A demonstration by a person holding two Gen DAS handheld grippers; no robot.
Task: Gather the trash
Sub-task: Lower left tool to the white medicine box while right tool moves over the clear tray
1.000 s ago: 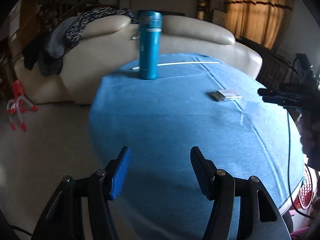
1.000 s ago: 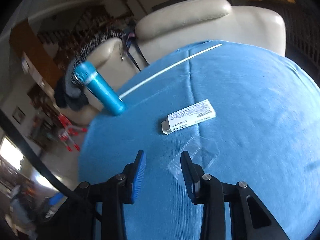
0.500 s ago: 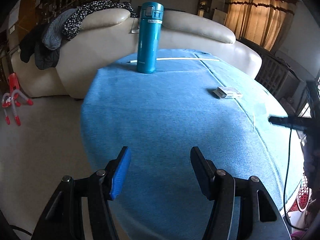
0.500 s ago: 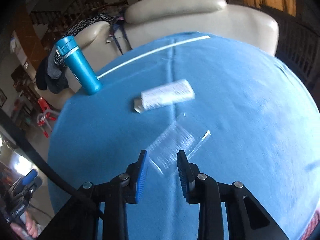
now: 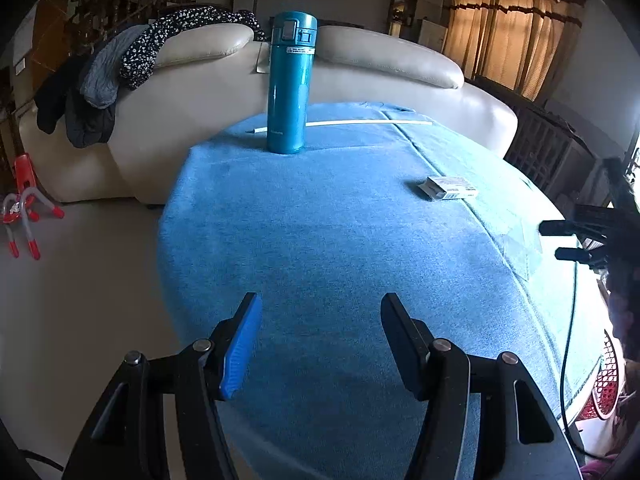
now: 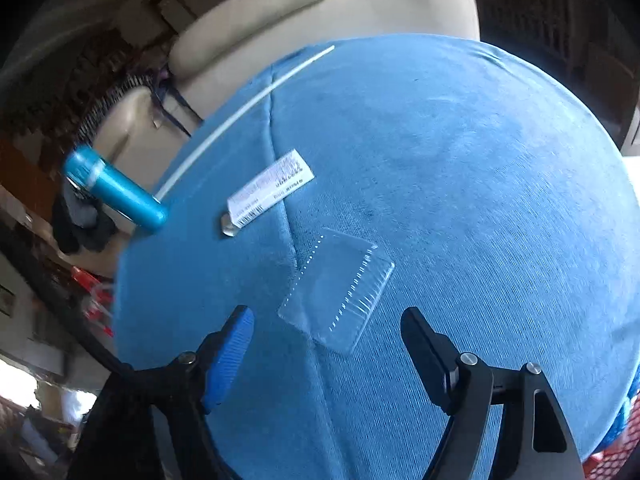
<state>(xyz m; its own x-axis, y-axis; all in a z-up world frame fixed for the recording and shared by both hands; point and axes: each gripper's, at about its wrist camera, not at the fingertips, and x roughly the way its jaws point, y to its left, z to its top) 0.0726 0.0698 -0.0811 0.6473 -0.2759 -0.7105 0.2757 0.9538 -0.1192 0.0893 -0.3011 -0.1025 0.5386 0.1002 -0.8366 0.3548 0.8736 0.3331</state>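
A clear plastic wrapper [image 6: 338, 290] lies flat on the blue tablecloth [image 6: 460, 168]. My right gripper [image 6: 328, 322] is open, its jaws wide on either side of the wrapper's near end, just above the cloth. A small white box with print [image 6: 270, 188] lies beyond it; it also shows in the left wrist view [image 5: 450, 187]. A long white straw [image 5: 360, 123] lies at the far edge. My left gripper [image 5: 320, 312] is open and empty over the near left of the table. The right gripper [image 5: 560, 240] shows at the right of that view, by the faint wrapper [image 5: 520, 240].
A tall teal flask [image 5: 290, 82] stands at the far side of the table. A cream sofa [image 5: 380, 60] with clothes [image 5: 120, 60] draped on it stands behind. A red mesh basket [image 5: 606, 388] shows at the table's right edge. Bare floor [image 5: 80, 280] is to the left.
My right gripper has opened wide and moved forward and down over the clear wrapper, tilting as it went. The left gripper has held nearly still.
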